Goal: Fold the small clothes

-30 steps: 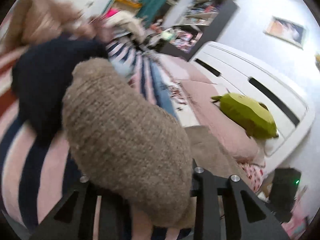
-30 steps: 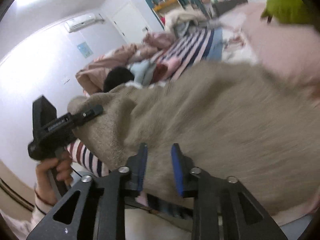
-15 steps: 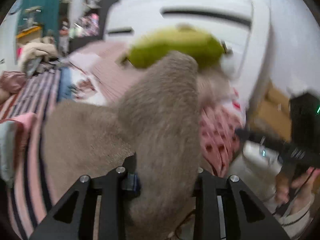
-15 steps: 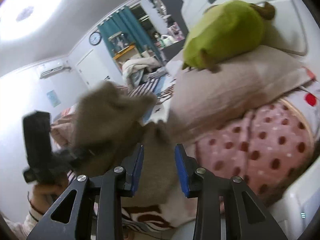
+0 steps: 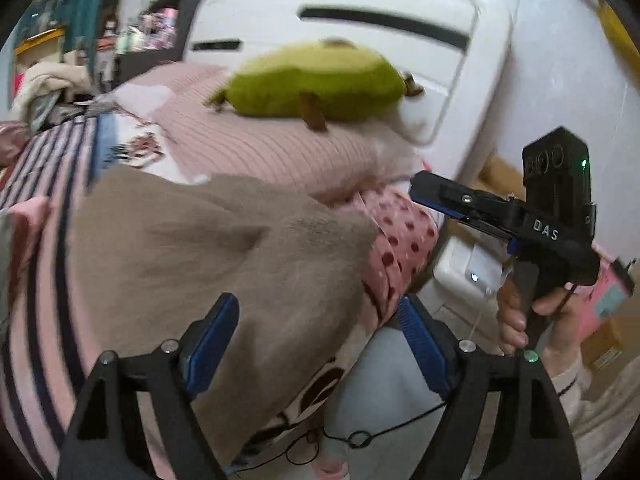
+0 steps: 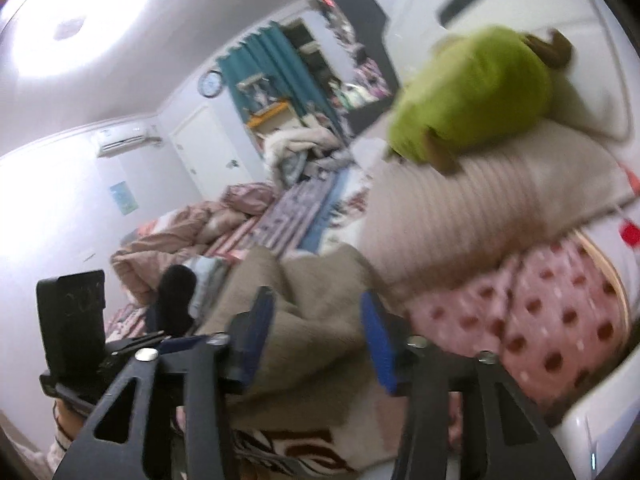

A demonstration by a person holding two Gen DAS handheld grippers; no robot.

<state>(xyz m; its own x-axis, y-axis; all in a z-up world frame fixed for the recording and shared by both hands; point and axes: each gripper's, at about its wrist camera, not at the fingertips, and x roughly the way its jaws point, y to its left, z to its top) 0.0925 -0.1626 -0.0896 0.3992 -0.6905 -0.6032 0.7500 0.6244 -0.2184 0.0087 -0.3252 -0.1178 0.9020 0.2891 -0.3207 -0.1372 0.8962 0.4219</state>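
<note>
"DAS" in white letters on side of my right gripper point(image 5: 440, 204), seen from left wrist. Wall clock point(image 6: 211, 83) too blurred to read. Nothing else legible.

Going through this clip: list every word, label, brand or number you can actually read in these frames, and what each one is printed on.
"DAS": white letters on the black body of the right gripper, seen from the left wrist view.
Wall clock: its face is too small and blurred to read.
Small poster on the white wall: blurred, nothing legible.
Shelf clutter behind the bed: too blurred to read.
No other text is legible.
</note>
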